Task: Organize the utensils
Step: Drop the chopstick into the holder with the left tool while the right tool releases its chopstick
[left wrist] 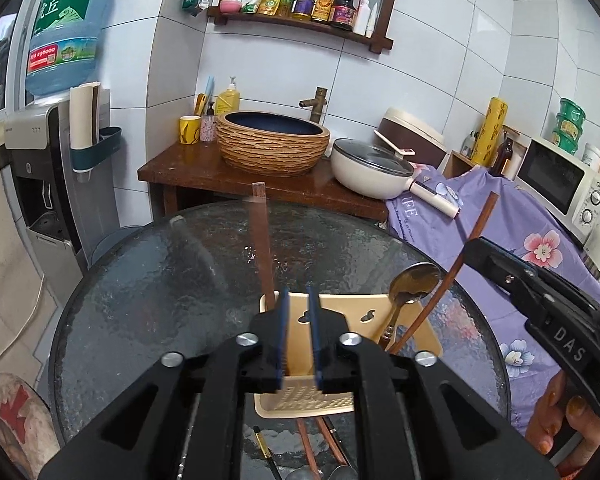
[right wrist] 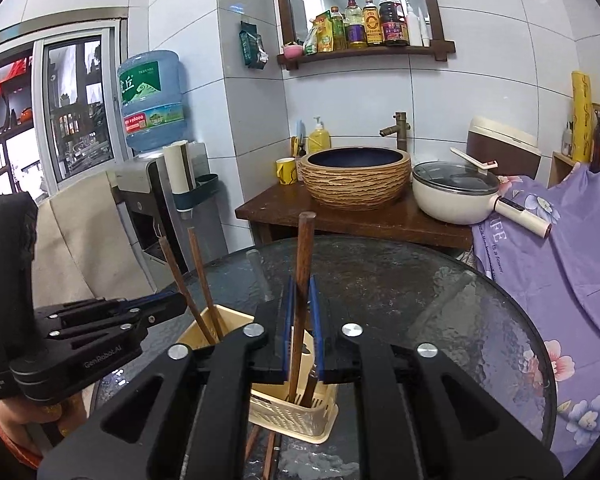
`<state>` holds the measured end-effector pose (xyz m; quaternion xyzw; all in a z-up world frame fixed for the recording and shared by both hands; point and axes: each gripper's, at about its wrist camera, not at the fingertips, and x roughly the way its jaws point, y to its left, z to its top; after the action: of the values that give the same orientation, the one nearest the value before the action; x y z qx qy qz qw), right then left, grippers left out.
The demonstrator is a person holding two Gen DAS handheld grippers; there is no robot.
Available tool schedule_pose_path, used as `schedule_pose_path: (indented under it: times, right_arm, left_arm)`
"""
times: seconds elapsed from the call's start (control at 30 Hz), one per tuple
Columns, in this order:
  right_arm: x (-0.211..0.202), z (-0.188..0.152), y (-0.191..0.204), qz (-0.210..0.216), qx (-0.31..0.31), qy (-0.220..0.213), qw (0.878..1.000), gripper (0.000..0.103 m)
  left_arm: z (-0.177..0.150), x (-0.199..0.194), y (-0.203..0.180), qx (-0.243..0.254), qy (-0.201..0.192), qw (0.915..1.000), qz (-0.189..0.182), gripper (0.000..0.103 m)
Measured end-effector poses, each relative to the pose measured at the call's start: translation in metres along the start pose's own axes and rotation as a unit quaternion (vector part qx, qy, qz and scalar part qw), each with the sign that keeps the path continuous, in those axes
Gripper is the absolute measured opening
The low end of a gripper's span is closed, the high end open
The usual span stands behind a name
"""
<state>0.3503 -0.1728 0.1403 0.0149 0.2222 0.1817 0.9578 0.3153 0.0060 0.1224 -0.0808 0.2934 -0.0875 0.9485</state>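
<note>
- Left gripper [left wrist: 298,332]: its blue pads stand slightly apart with nothing between them. It hovers at the utensil basket's [left wrist: 400,312] 9 o'clock end, just beside an upright chopstick [left wrist: 262,240] already standing in that compartment. It would do best to hold clear, or to brace the basket's rim if the basket starts to slide on the round glass table [left wrist: 140,280].
- Middle: the beige slotted basket sits at the table's 6 o'clock edge. More chopsticks and spoons [left wrist: 312,452] lie flat on the glass just in front of it — not yet sorted.
- Metal spoon [left wrist: 414,280]: it stands bowl-up in the basket's 3 o'clock compartment, leaning toward 1 o'clock.
- Right gripper [right wrist: 301,304]: pressed onto a brown wooden chopstick [right wrist: 305,248], pinching it mid-shaft. The stick's lower end is already inside the basket, next to the spoon's handle.
- Doing this step well, as I judge it: keep the stick near vertical, lower until the tip meets the slotted floor, then part the pads gently so it leans on the wall rather than tipping out.
- Risk: the stick is going in with the spoon — its fellows stand at 9 o'clock.
</note>
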Motion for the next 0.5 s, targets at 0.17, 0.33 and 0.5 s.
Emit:
schedule_pose_path:
  times: [0.17,0.33,0.5]
  right_arm:
    - [-0.02,-0.009,-0.001,-0.011,0.006,-0.038,0.999,0.065]
    - [-0.032,-0.034,0.001,-0.002,0.006,-0.02,1.0,0.065]
    - [-0.034,-0.069,0.008,-0.007,0.001,0.008,1.0,0.065]
  left_arm:
    - [-0.011,-0.02,0.001,0.0,-0.029,0.9996,-0.003,0.059]
    - [-0.037,-0.038,0.011,0.0,-0.043,0.9989,0.021,0.079]
    - [-0.074,-0.041,0.024,-0.016,-0.021,0.999,0.036,0.086]
